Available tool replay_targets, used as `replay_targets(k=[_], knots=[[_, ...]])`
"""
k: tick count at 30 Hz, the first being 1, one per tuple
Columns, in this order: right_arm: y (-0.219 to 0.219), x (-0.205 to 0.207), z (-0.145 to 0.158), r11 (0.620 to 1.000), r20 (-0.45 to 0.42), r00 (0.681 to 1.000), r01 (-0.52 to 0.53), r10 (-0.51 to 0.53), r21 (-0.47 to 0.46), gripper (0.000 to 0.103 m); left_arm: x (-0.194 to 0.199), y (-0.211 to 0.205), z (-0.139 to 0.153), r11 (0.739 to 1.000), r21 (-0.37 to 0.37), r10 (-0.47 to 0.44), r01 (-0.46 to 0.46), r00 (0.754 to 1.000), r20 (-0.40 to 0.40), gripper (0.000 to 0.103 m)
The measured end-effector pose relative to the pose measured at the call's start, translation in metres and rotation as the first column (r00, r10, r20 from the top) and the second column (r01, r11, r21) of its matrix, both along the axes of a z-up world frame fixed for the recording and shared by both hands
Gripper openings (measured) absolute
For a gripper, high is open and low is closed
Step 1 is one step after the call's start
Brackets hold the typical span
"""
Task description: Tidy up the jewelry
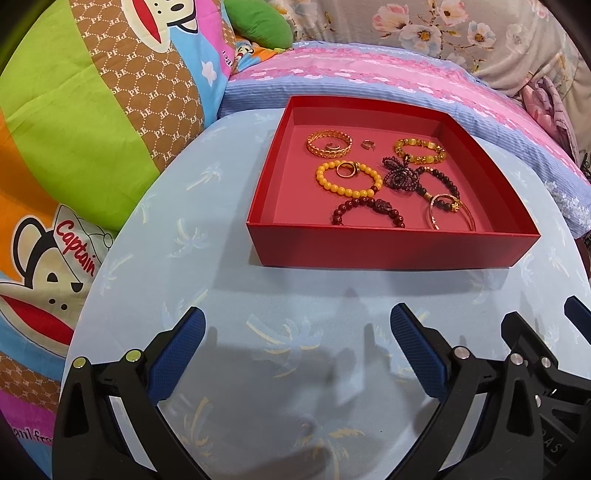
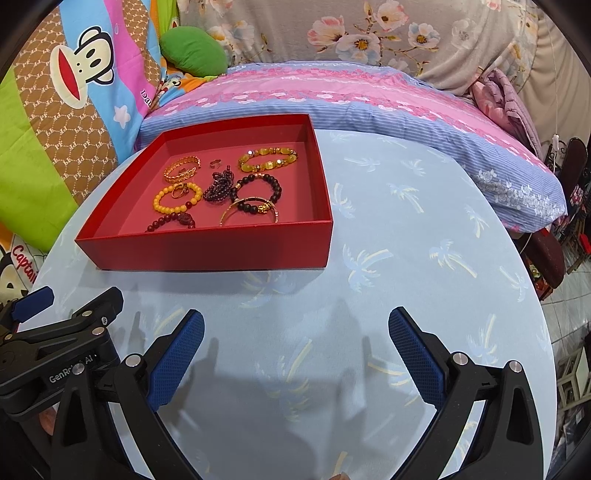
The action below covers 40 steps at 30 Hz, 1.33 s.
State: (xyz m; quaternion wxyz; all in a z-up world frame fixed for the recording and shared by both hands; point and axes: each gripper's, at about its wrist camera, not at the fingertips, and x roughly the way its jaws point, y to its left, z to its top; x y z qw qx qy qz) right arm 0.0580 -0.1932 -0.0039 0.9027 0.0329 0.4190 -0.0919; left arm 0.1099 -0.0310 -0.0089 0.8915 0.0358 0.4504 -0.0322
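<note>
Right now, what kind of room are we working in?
Probably a bedroom at home. A pillow and a cartoon quilt lie behind the small table, with floral bedding at the back. The red box of jewelry sits on the table.

round table (image 1: 221,280) w/ pale blue cloth, faint palm-tree print in white + yellow. surface mostly bare at near side; gripper shadows fall across it there. one thing sits directly on it: shallow red box (image 1: 391,247), square, open top, pink-red lining, flat on the cloth toward the far edge. in right wrist view box (image 2: 207,249) is on the left half of the table, right half bare cloth. table's far edge butts up vs a pink/blue striped pillow (image 1: 388,77); cartoon-monkey quilt (image 1: 74,147) just beside its left rim. nothing else on the cloth.
</note>
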Motion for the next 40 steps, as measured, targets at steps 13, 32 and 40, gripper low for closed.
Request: replay_targets(k=[13, 32, 40], knots=[[0.0010, -0.0005, -0.0004, 1.000, 0.000, 1.000, -0.001, 0.001, -0.003, 0.096, -0.0014, 0.0013, -0.0008, 1.000, 0.003, 0.011, -0.011, 1.000, 0.002, 0.096], [0.0023, -0.0015, -0.0013, 1.000, 0.000, 1.000, -0.001, 0.001, -0.005, 0.096, -0.0006, 0.0003, 0.0024, 1.000, 0.008, 0.009, -0.009, 1.000, 0.010, 0.096], [0.0022, -0.0012, -0.0010, 1.000, 0.001, 1.000, 0.001, -0.001, -0.005, 0.096, -0.0005, 0.0008, 0.0036, 1.000, 0.006, 0.013, -0.013, 1.000, 0.015, 0.096]])
